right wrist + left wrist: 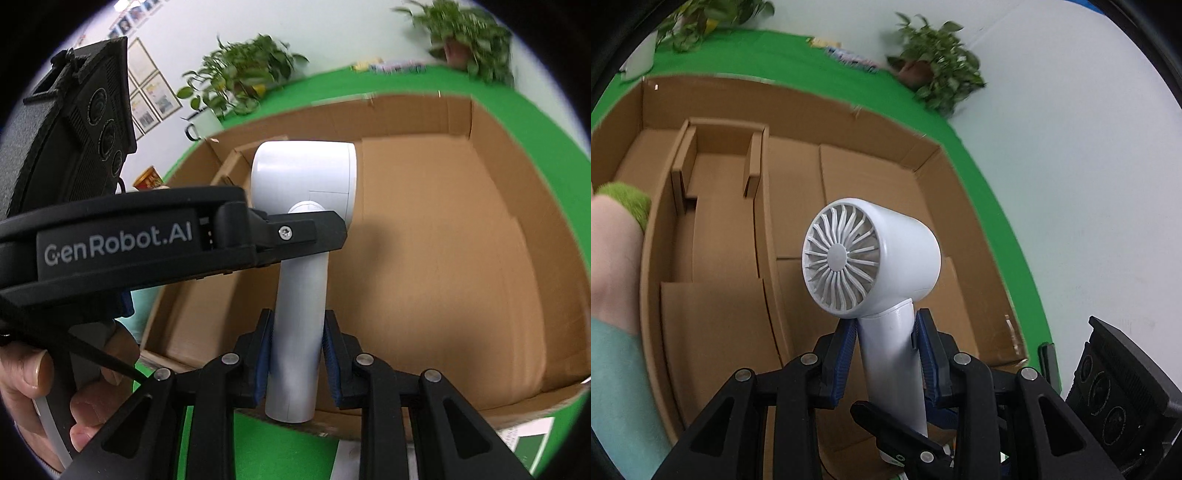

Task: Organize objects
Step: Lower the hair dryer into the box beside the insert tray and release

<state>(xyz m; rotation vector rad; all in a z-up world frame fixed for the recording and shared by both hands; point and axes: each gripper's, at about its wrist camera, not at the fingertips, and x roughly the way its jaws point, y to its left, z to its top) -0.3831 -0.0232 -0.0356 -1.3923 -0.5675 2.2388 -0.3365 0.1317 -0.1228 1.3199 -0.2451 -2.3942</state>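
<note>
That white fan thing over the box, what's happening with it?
A person holds the white handheld fan by its handle with both claws: the left claw clamps just under the head, the right claw lower down. The fan hangs above the open cardboard box, not yet set inside.

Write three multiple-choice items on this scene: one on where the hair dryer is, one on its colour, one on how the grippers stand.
1. The hair dryer is
A. on the green cloth
B. held above the cardboard box
C. beside the potted plant

2. The hair dryer's colour:
A. white
B. black
C. red

3. The left gripper and right gripper are
A. both open
B. one open, one shut
C. both shut on the handle

Key: 1 B, the box interior shows behind it in both wrist views. 2 A, body and grille are white. 3 C, blue pads press the handle on both sides in each view.
</note>
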